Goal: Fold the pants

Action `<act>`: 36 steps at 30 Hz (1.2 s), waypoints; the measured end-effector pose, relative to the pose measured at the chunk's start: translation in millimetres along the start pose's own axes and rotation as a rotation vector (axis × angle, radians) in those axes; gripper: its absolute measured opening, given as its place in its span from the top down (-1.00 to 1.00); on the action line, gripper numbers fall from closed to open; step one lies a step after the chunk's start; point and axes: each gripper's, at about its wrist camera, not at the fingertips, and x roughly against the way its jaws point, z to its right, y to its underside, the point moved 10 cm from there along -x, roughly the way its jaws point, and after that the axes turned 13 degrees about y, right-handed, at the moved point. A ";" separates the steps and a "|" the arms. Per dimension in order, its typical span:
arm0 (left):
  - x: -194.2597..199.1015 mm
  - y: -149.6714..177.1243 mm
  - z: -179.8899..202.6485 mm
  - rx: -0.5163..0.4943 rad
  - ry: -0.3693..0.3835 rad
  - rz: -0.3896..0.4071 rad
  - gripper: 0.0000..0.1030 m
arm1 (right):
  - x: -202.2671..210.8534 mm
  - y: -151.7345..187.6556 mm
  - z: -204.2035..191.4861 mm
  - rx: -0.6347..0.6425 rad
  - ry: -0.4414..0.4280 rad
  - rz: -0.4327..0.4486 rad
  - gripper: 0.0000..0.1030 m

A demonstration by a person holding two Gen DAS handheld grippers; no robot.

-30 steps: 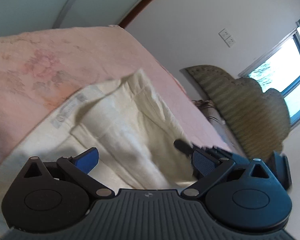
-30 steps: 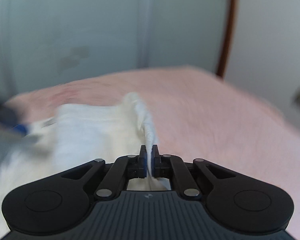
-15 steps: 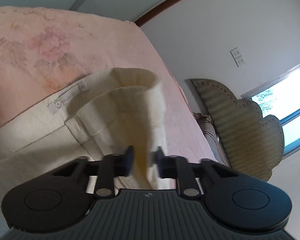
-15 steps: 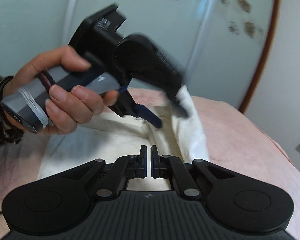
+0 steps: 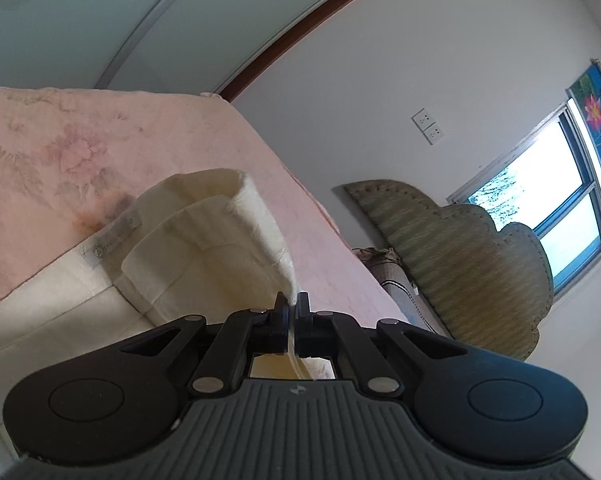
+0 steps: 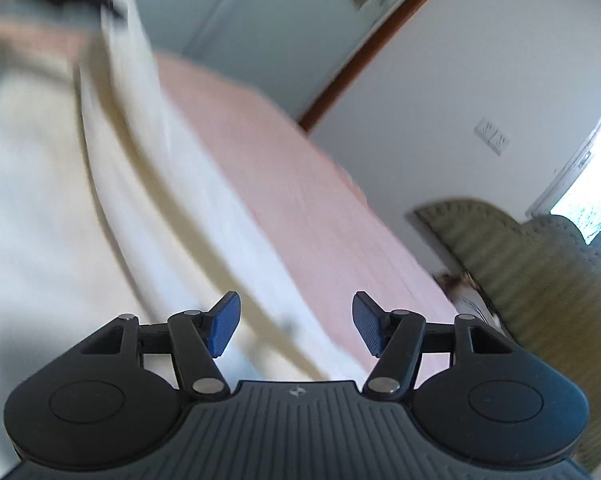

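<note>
The pants (image 5: pixel 204 248) are cream white and lie on a bed with a pink flowered blanket (image 5: pixel 60 148). In the left wrist view, a small grey label (image 5: pixel 114 238) sits on the flat part of the pants at the left, and next to it the cloth bends up into a tall loop. The edge of that loop runs down to the left gripper (image 5: pixel 291 312), whose fingers are pinched tight on the pants (a thin strip of cloth shows between them). To the right of the bed stands a green padded headboard (image 5: pixel 460 256), with two white wall plugs (image 5: pixel 428 126) on the wall above it and a bright window (image 5: pixel 548 200) at the far right. In the right wrist view, which is blurry, the pants (image 6: pixel 60 208) fill the left side and a lifted fold rises to the top left corner, where something dark holds it, too blurred to make out. The right gripper (image 6: pixel 296 326) has its blue fingers (image 6: pixel 223 323) spread wide apart and is holding nothing. It hangs over the edge where the pants meet the pink blanket (image 6: pixel 284 184). The green headboard (image 6: pixel 540 280) is at the right.
</note>
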 end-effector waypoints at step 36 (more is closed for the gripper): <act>127.3 54.4 -59.1 -0.216 -0.195 -0.216 0.97 | 175.6 32.2 -84.7 -0.083 -0.210 -0.071 0.93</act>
